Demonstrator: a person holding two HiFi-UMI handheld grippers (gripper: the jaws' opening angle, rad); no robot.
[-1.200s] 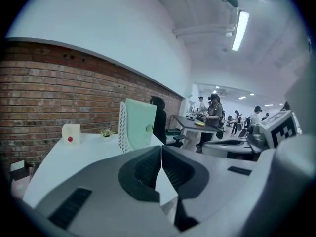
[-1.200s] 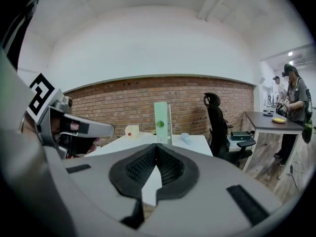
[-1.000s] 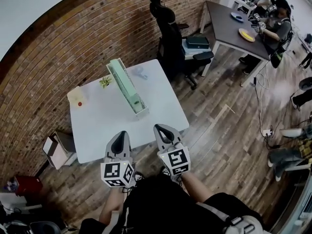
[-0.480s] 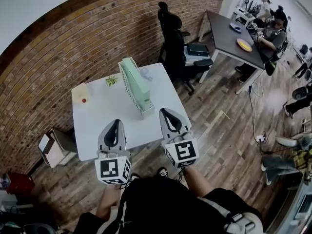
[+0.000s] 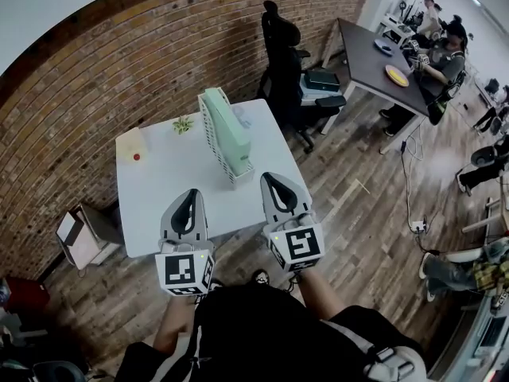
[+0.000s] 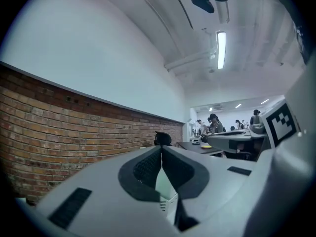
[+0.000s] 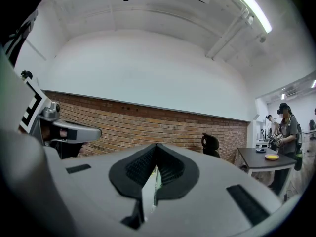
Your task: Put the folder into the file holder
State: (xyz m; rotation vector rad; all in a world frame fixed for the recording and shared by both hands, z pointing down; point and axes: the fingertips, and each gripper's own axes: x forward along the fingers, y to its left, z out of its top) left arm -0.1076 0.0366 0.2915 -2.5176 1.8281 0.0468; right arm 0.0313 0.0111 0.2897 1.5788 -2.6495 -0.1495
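The white table (image 5: 163,183) stood with one long side close to the brick wall (image 5: 95,78). Its near edge faced the person. The white mesh file holder (image 5: 211,138) ran lengthwise down the table's middle, from near the far edge towards the near-right corner. The green folder (image 5: 231,132) stood upright on edge inside it, its top rising above the holder's wall.

A small plant (image 5: 183,123) sat by the table's far edge, just left of the holder. A pale box with a red dot (image 5: 135,145) sat at the table's far-left corner. The tabletop left of the holder was bare down to the near edge.

Both claws were held level at the table's near edge. The left gripper (image 5: 189,194) lay over the bare near strip. The right gripper (image 5: 272,179) lay at the near-right corner, just short of the holder's near end and not touching it.

The left gripper (image 6: 161,147) was clenched, its pads meeting at the tip with nothing between them. The right gripper (image 7: 156,146) was clenched as well and empty.

Off the table's right side lay open wooden floor (image 5: 358,213). A black office chair (image 5: 282,62) crowded the table's far-right corner, and an open carton (image 5: 79,237) stood on the floor off the table's left side.
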